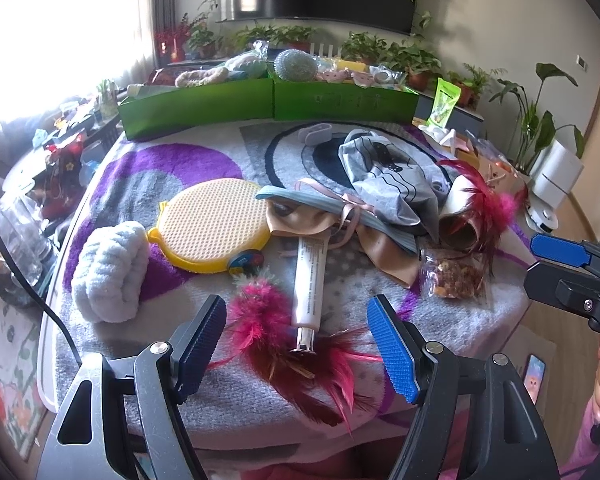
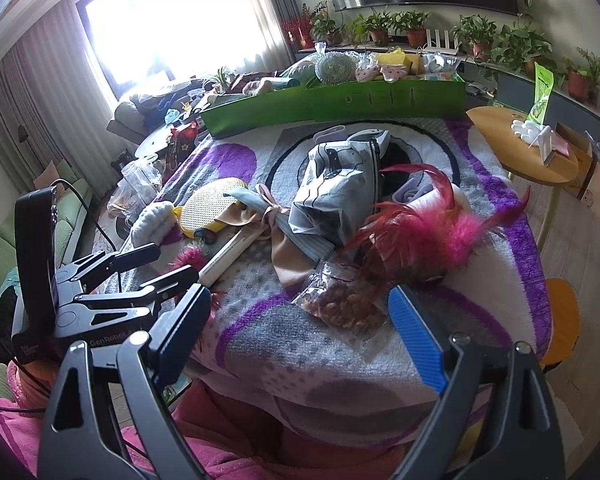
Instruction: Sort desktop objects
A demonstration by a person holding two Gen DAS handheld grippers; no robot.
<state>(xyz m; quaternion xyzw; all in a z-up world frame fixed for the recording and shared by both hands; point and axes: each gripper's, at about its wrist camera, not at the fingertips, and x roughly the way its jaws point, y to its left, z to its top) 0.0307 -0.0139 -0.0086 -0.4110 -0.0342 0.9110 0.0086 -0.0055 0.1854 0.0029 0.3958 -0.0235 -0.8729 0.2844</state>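
Both grippers hang over the near edge of a table (image 1: 204, 412) covered with a fluffy purple, grey and white rug, and both point down at the mess. The left gripper (image 1: 296, 340) has its jaws wide open with nothing between the pads. Just past its tips lie a white tube (image 1: 310, 280) with a shiny cap and a pink feather toy (image 1: 268, 320); the tube's cap end rests on the feathers. I think this gripper is lined up with them because they are the closest things to grab.

The right gripper (image 2: 300, 324) is wide open too, and empty. Right in front of it sits a clear bag of snacks (image 2: 340, 300), with a second pink feather toy (image 2: 428, 232) just behind — so the bag looks like its easiest pick.

More things to sort are spread on the rug: a fluffy white band (image 1: 110, 272) at the left, a yellow round sponge pad (image 1: 214, 224) beside it, a tan cloth with a blue band and pink ribbon (image 1: 332, 216) in the middle, and a grey printed cloth (image 1: 388, 176) farther back.

Along the far edge stand two green boxes (image 1: 268, 100) side by side, already holding soft toys, a spiky ball and small packets. They are probably where things go, one kind in each. Most of the pile is still out on the rug, so the sorting looks far from done
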